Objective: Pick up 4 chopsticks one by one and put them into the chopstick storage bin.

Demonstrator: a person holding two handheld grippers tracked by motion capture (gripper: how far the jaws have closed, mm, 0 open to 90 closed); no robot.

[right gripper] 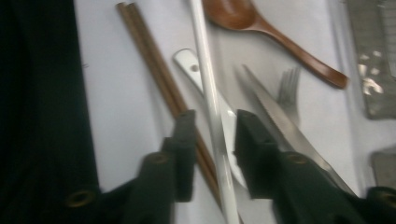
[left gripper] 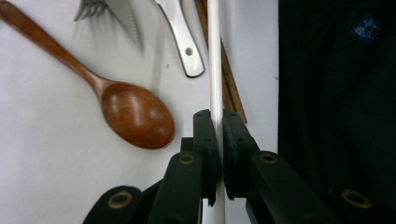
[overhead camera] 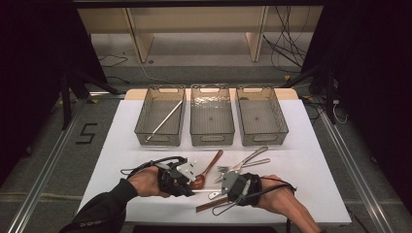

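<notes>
A: What has the left gripper [left gripper: 215, 123] got?
B: Its jaws are clamped tight on a thin white rod-like chopstick [left gripper: 214, 56], just beside the brown wooden spoon [left gripper: 133, 114].
A: And the right gripper [right gripper: 214, 128]?
B: Jaws parted around the same white chopstick, pads not pressing it, above the white table [overhead camera: 311, 165].

We see the white table [overhead camera: 311, 160] brightly lit from overhead against dark surroundings; shadows fall soft. Our right gripper view is motion-blurred, the left gripper view sharper, its near jaws soft.
</notes>
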